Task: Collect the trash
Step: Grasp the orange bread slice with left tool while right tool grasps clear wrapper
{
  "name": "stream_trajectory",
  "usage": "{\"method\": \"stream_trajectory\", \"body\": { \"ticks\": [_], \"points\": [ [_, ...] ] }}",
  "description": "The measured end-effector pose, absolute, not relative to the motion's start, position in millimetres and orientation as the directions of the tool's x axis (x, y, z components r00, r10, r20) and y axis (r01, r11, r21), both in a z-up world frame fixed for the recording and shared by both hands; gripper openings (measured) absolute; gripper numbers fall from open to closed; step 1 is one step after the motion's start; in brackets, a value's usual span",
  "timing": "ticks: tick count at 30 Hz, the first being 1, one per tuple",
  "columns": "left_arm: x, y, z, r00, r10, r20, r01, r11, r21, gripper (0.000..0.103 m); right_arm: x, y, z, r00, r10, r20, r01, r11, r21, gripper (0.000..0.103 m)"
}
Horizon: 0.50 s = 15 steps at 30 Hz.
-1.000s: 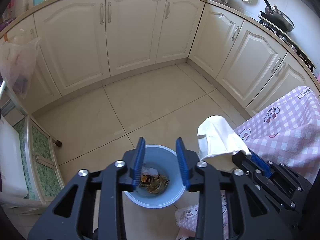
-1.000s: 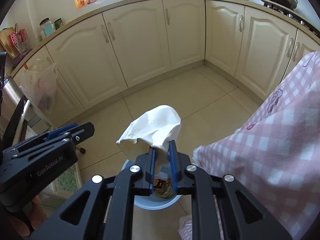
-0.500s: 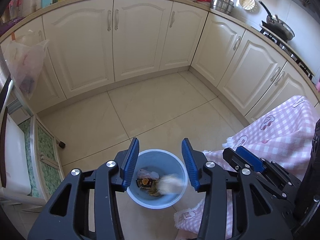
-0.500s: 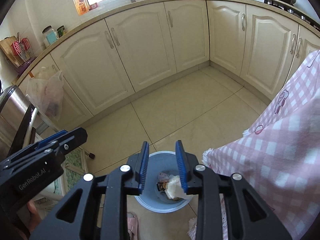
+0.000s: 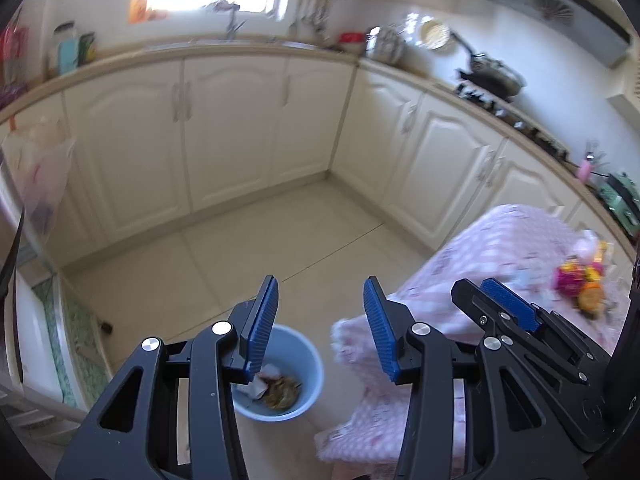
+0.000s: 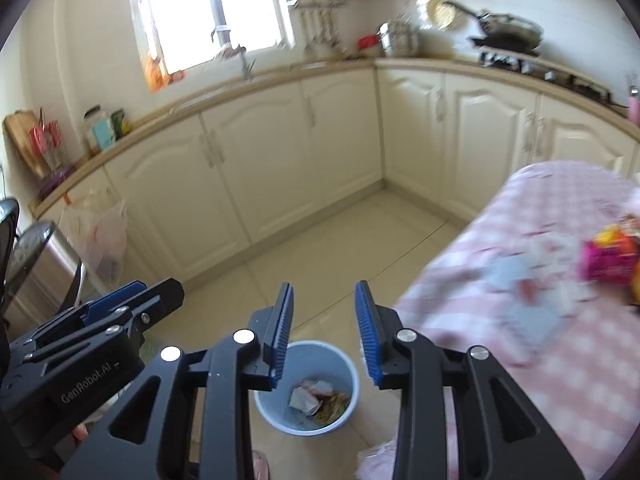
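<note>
Left claw: the left claw (image 5: 320, 322) hung over the kitchen floor with its blue pads (image 5: 262, 320) well apart and nothing between them; its jaws had just been opening.
Right claw: the right claw (image 6: 325, 328) was beside it, pads (image 6: 366, 330) likewise parted and empty, jaws also just opening wider.
Bin: a light blue bin (image 6: 352, 376) stood on the tiled floor (image 5: 248, 248) just beside the draped corner of the bench, below both claws.
Trash in bin: crumpled white paper (image 6: 306, 396) lay in the bin with brownish scraps (image 6: 334, 402) touching it.
Bench: a pink checked cloth (image 6: 500, 360) covered the bench at the right.
Trash on bench: bright pink and yellow wrappers (image 6: 610, 256) sat on the cloth near the far right edge, blurred; in the left wrist view they showed as a colourful clump (image 5: 578, 280).
Surroundings: cream cupboards (image 5: 232, 128) ran along two walls, and a plastic bag (image 6: 102, 232) hung from one of them at the left.
</note>
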<state>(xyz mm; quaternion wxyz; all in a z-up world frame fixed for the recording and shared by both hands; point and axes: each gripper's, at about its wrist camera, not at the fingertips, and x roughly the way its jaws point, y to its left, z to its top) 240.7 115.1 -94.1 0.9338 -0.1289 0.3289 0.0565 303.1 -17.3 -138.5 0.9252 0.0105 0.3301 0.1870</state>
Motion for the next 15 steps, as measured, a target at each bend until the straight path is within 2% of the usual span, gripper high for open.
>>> {"method": "stream_trajectory", "body": {
  "ticks": [8, 15],
  "points": [
    [226, 30, -46, 0.829, -0.106, -0.549, -0.003, 0.981, -0.194, 0.046, 260, -120, -84, 0.828, 0.232, -0.511, -0.181, 0.972, 0.147, 0.037],
    [229, -56, -39, 0.802, -0.237, -0.548, 0.172, 0.971, -0.168, 0.047, 234, -217, -71, 0.873, 0.078, -0.481, -0.002, 0.988, 0.157, 0.039]
  ]
}}
